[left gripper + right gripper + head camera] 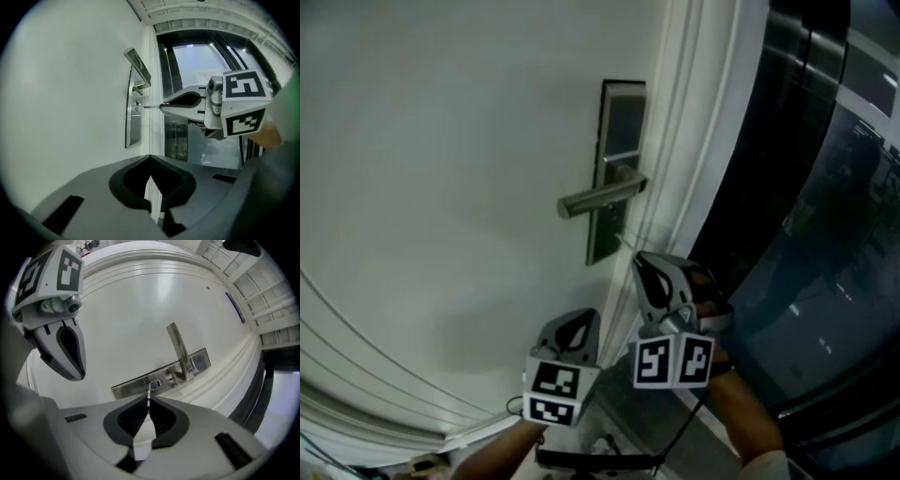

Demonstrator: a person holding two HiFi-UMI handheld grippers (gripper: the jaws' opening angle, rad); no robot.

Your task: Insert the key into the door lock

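Observation:
A silver lock plate (607, 202) with a lever handle (598, 197) is mounted on the white door (441, 169). My right gripper (639, 261) is shut on a thin metal key (625, 242), which points at the lower part of the plate. In the right gripper view the key (148, 392) sticks out from the jaws, its tip just short of the keyhole (158, 383) and slightly left of it. The left gripper view shows the key (151, 107) level with the keyhole (137, 106). My left gripper (581, 321) hangs lower, shut on nothing, apart from the door.
The white door frame (675, 141) runs right of the lock plate. Beyond it stands a dark glass wall (825, 187). The lever handle (179, 350) juts out above the keyhole. A person's forearms (750, 422) hold both grippers from below.

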